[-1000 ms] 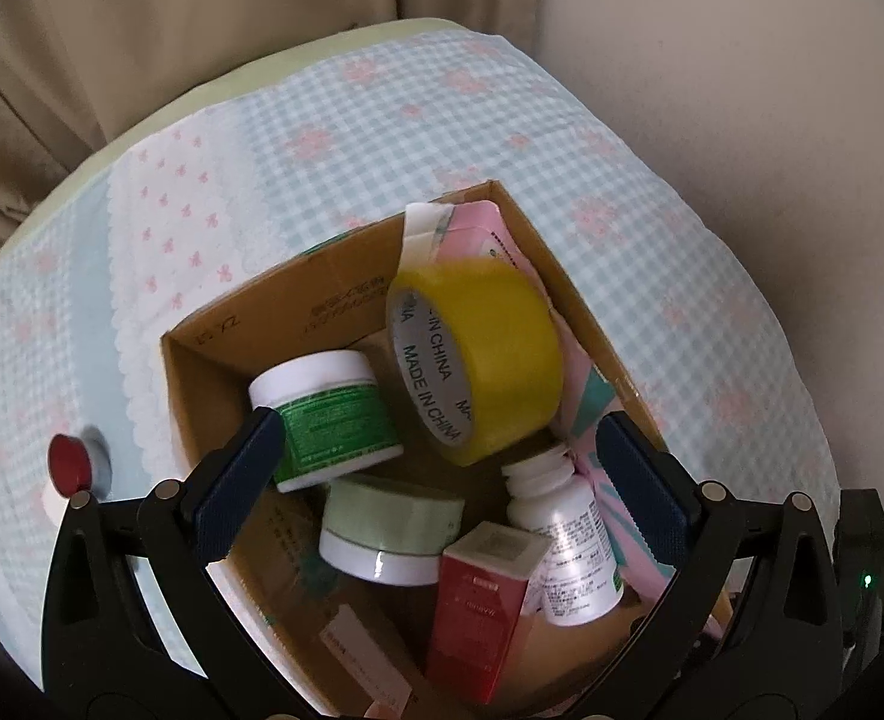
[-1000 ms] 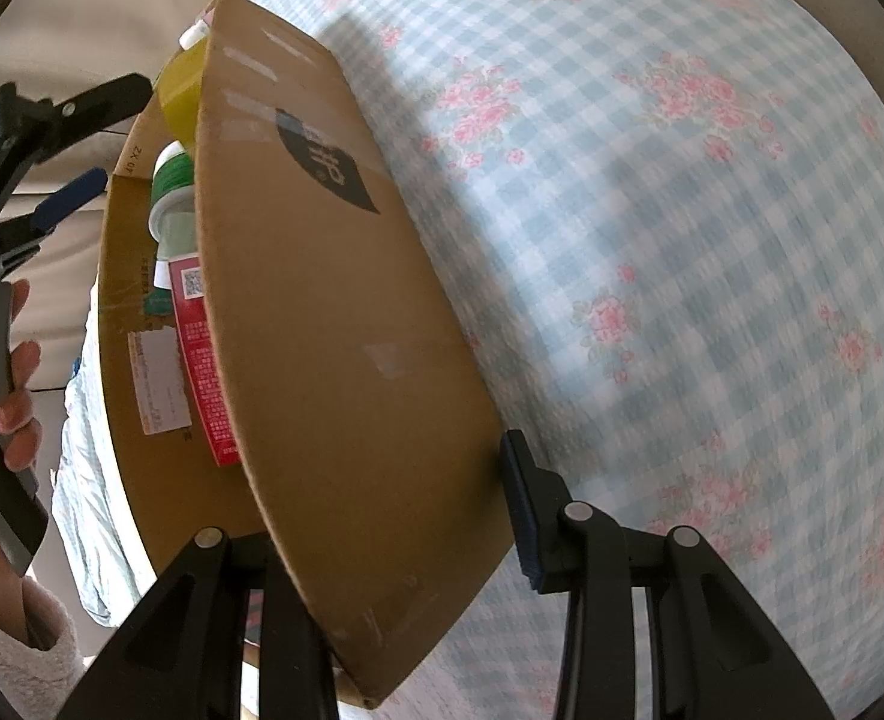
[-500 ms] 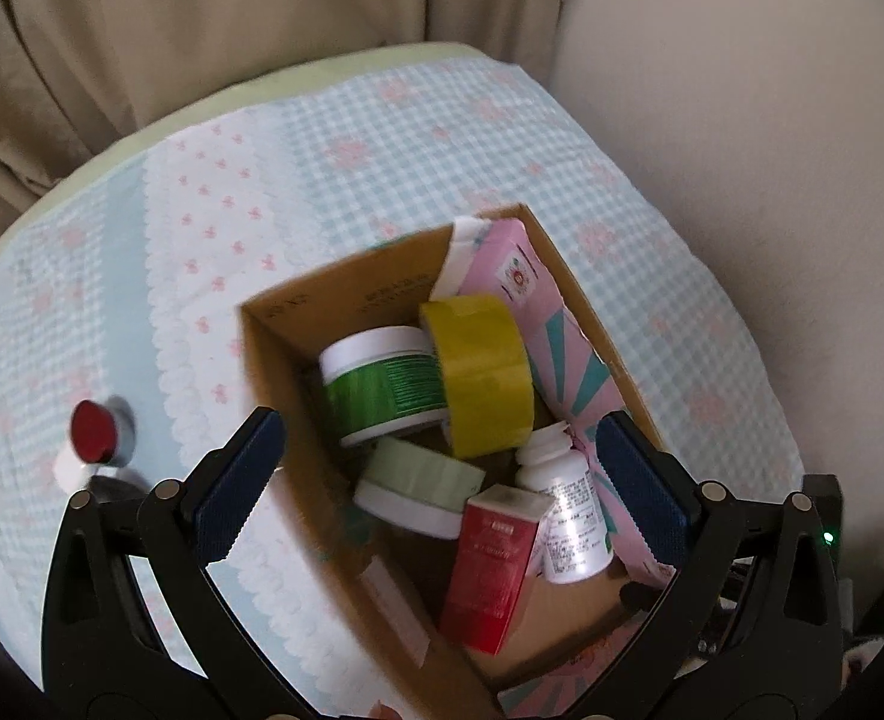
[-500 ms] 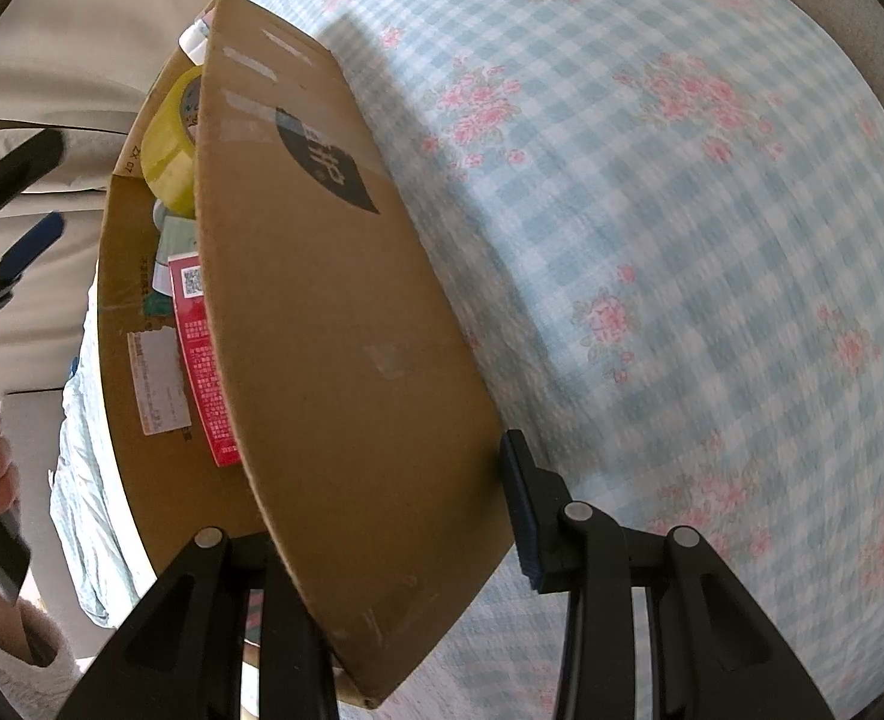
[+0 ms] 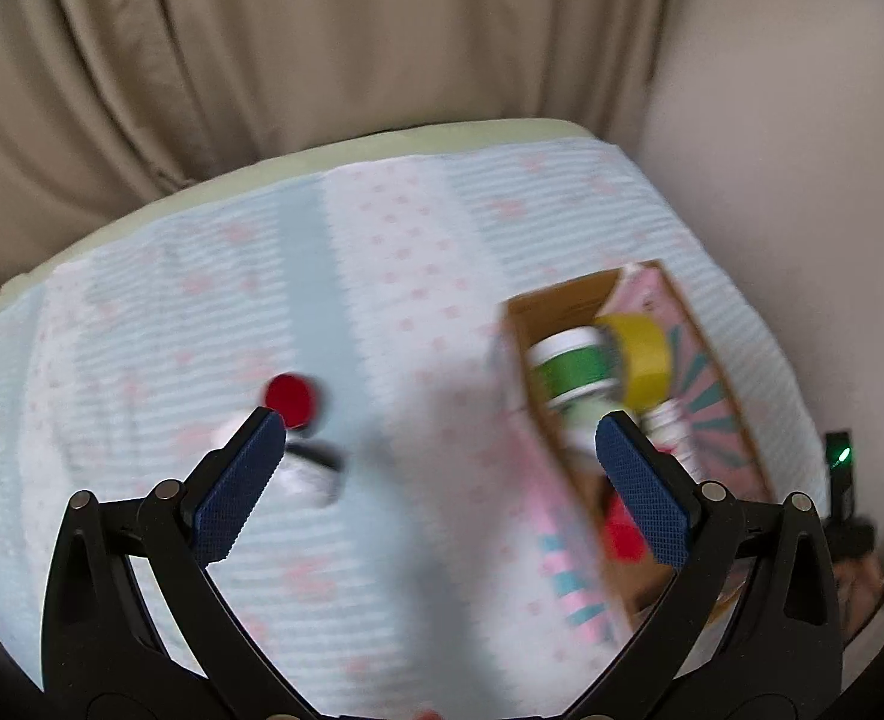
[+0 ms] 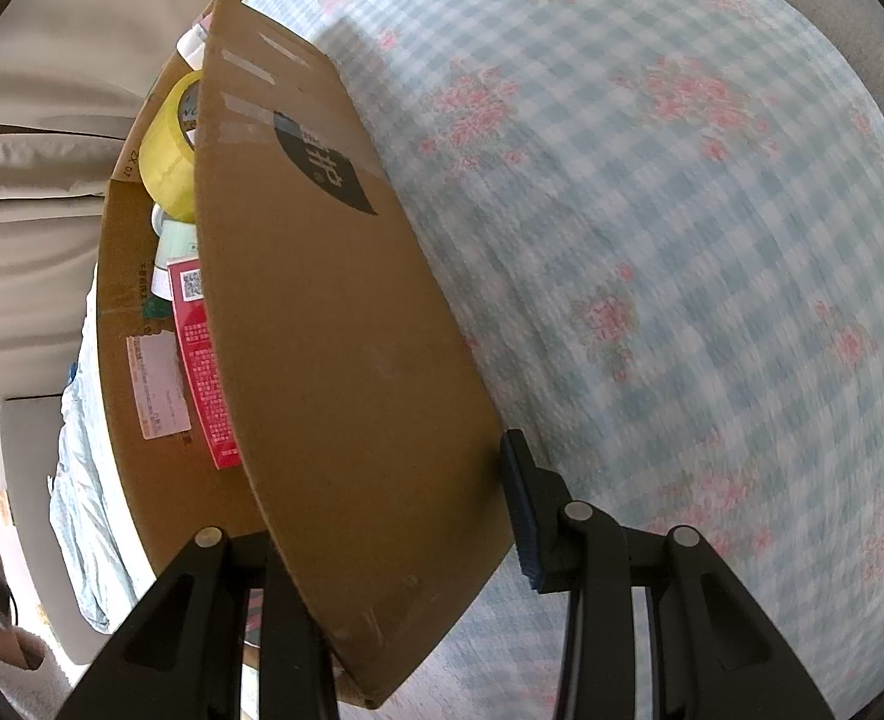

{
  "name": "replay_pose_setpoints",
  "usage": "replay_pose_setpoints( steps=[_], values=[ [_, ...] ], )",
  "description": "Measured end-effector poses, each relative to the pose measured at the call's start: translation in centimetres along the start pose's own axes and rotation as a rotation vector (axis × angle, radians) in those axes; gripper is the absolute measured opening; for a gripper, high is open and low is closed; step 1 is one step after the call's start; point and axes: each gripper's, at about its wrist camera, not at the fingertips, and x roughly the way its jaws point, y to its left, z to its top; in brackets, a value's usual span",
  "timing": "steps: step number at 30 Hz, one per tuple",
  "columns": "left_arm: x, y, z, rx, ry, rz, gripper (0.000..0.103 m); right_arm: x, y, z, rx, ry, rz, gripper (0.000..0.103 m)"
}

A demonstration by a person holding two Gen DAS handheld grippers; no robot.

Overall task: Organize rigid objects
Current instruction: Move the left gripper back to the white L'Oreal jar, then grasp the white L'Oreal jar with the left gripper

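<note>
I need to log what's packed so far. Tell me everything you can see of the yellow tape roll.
The yellow tape roll is a wide roll of glossy yellow packing tape on a grey printed core, whose lettering is too small to read. It stands on edge inside the cardboard box, near the far end. It seems to lean against the green-labelled white jar on one side, with a pink and teal packet behind it. No gripper touches it.
</note>
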Motion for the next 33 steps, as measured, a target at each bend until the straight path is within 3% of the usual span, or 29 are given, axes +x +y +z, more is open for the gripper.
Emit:
replay_pose_setpoints(
  steps=[3,7,15,21,24,33],
  values=[
    [0.2,3.1,-1.5,0.012,0.018,0.037,0.103,-0.2,-0.2,-0.2,0.005,-0.010,-0.002,0.034],
    [2.0,6.5,-4.1,0.030,0.047,0.028,0.103,-0.3,-0.4,-0.6,0.027,-0.026,-0.002,0.034],
    [10.3,10.3,-8.7,0.098,0.109,-0.051,0.103,-0.6,-0.5,-1.1,0.031,-0.034,-0.006,0.034],
    [14.8,11.0,-9.2,0.142,0.094,-0.076,0.096,-0.5,-0.3,-1.2,0.026,-0.034,-0.010,0.034],
    [16.1,10.9,-9.1,0.167,0.099,-0.090,0.087,-0.6,-0.3,-1.4,0.032,-0.040,-0.012,0.034],
    [18.7,10.8,-8.8,0.179,0.111,-0.103,0.076,-0.7,-0.3,-1.6,0.051,-0.062,-0.009,0.034]
  ],
)
